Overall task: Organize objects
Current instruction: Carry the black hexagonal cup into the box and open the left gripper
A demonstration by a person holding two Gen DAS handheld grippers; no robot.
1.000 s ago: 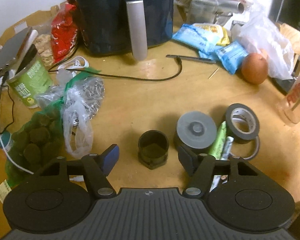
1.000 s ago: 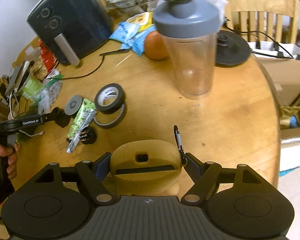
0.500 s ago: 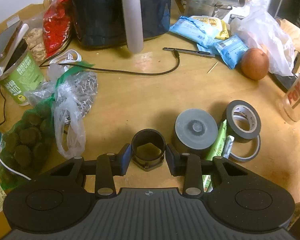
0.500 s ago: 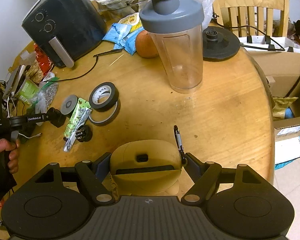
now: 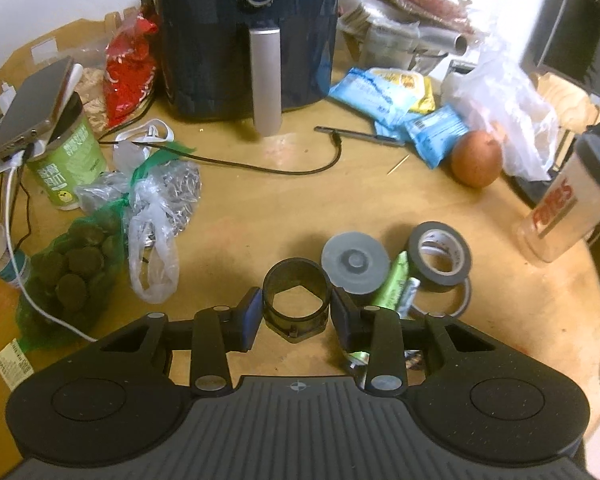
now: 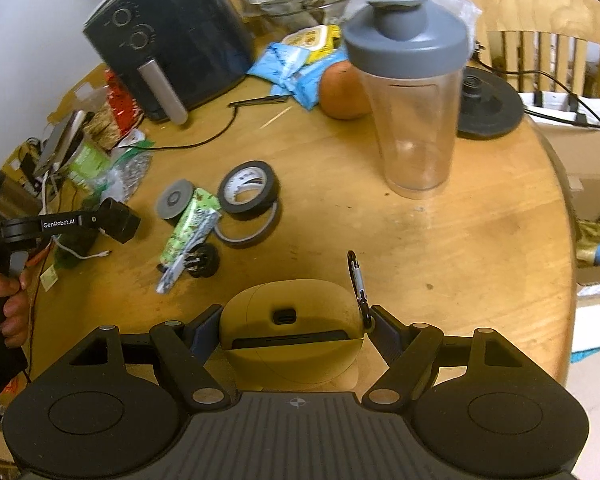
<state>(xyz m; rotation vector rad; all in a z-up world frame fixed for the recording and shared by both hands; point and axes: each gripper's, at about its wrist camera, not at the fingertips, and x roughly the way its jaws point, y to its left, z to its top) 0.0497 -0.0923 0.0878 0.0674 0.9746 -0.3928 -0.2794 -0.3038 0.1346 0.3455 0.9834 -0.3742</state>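
Gripping a short black ring-shaped plastic socket (image 5: 298, 300), the left tongs (image 5: 296, 312) hold it above the wooden bench (image 5: 260, 208); the right tongs (image 6: 296, 330) clasp a tan rounded case (image 6: 292, 332).

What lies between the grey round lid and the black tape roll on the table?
A green wrapped packet lies between the grey lid and the black tape roll, touching both; left wrist view.

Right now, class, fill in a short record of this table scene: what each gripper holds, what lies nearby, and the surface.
left gripper: shut on black ring-shaped cap
right gripper: shut on tan earbud-style case with carabiner
nearby: grey round lid, black tape roll, green wrapper
standing upright: shaker bottle, air fryer
surface: round wooden table
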